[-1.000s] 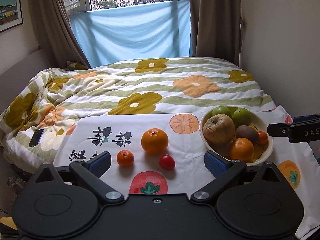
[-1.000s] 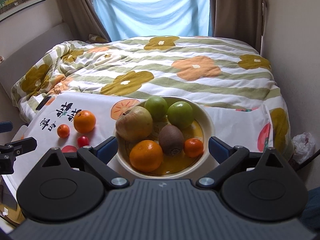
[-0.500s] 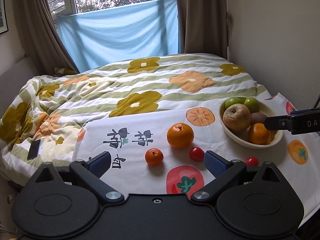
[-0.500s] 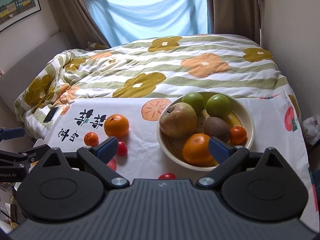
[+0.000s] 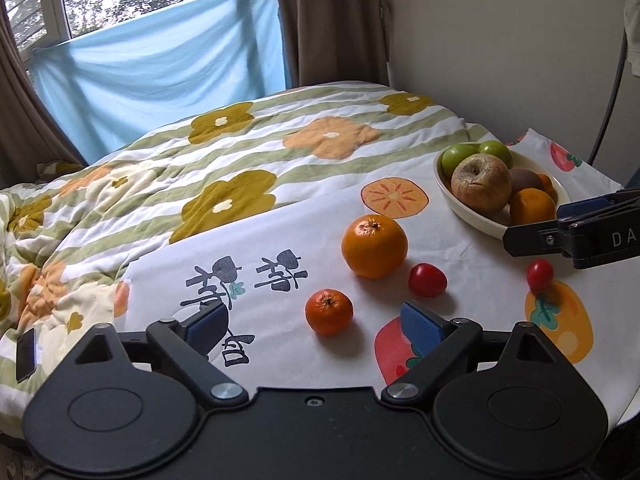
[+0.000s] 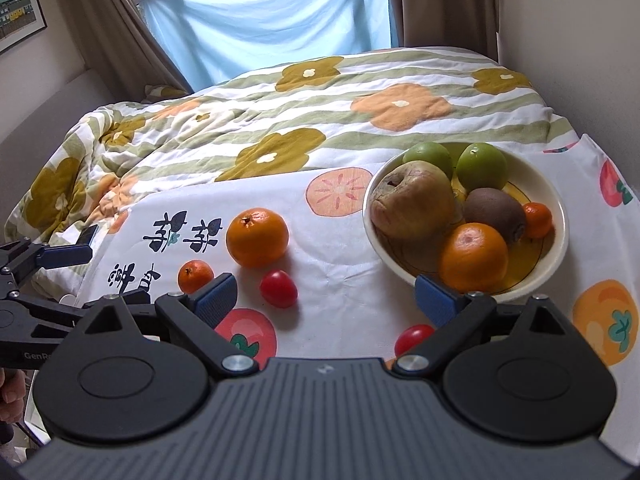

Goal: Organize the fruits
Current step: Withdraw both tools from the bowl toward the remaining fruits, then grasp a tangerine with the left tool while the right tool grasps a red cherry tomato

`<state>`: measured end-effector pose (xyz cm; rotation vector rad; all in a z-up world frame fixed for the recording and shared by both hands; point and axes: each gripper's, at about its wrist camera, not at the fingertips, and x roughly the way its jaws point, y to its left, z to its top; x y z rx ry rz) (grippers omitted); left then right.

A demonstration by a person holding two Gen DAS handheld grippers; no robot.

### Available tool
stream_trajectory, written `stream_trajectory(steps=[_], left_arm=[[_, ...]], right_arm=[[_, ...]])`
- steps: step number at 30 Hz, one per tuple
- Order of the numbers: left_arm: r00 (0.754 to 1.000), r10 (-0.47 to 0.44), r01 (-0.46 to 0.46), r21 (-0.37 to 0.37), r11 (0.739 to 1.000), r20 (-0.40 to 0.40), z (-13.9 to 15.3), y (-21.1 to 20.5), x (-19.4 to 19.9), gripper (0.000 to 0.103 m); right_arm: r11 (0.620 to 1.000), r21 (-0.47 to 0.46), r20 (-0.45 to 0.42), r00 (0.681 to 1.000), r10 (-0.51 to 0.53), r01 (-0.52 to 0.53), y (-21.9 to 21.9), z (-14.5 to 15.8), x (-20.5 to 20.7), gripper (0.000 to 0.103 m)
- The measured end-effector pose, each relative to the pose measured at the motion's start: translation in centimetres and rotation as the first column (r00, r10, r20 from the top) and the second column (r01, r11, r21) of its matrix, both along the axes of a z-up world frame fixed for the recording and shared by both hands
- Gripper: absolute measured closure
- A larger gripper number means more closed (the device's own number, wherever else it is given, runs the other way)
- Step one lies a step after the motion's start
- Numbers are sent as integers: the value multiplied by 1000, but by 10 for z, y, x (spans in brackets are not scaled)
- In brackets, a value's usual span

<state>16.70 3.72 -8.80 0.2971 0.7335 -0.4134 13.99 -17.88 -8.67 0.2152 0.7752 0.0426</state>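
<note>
Nearest the lens, the left gripper (image 5: 316, 318) hangs above the printed cloth (image 5: 472, 256) with its blue pads spread wide and nothing pinched between them; its jaws have just been narrowing a little. The small mandarin (image 5: 329, 311) lies on the cloth in the gap between the two pads, not touched. The right gripper (image 6: 326, 296) also stands spread, empty, its right pad close before the bowl (image 6: 558, 216).

Taking the bowl as the mark: a red tomato (image 6: 412, 338) lies on the cloth just in front of it, a second tomato (image 6: 279, 289) sits left of it, and the big orange (image 6: 257, 237) rests beyond that tomato, well left of the bowl. Inside the bowl sit an orange (image 6: 473, 257), a wrinkled apple (image 6: 412, 205), a kiwi (image 6: 494, 213), a little mandarin (image 6: 538, 220) and two green fruits (image 6: 480, 166). Behind the bowl spreads the flowered quilt (image 6: 360, 92), then the blue sheet (image 6: 272, 12) under the window
</note>
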Motion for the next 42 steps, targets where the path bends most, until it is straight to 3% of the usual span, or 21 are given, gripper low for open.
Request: stream_trajectory(steps=[7,9,11,18,24,34,42], left_arm=[[993,-114,115,36,993,-27,-29,-5,27,18],[991,-128,130,43,991,-43,-39,-5,34,19],[988,-144,147,44,988,-63,-48,-5,40,30],[980,-177,180,31,983,-88,-62,-7,49,35],[976,-189,191,1,982,-109,-66,-8,55,59],[977,-181,184,14,983,-109,-65,-3,51,61],[985,-131,135,23,991,-116,-65,10,46,61]], right_arm=[[999,10,-13,999,-42,42,20,-19,8,0],[999,10,-20,999,-48,49,24,-25,10,0],[998,12,-30,998,-56,56,26,-31,12,0],[998,11,-55,996,-67,68,35,-44,20,1],[998,18,-79,995,-60,62,40,-50,27,10],[999,23,-102,994,-38,40,48,-56,36,27],[1000,-11,-109,994,-13,12,55,-64,47,34]])
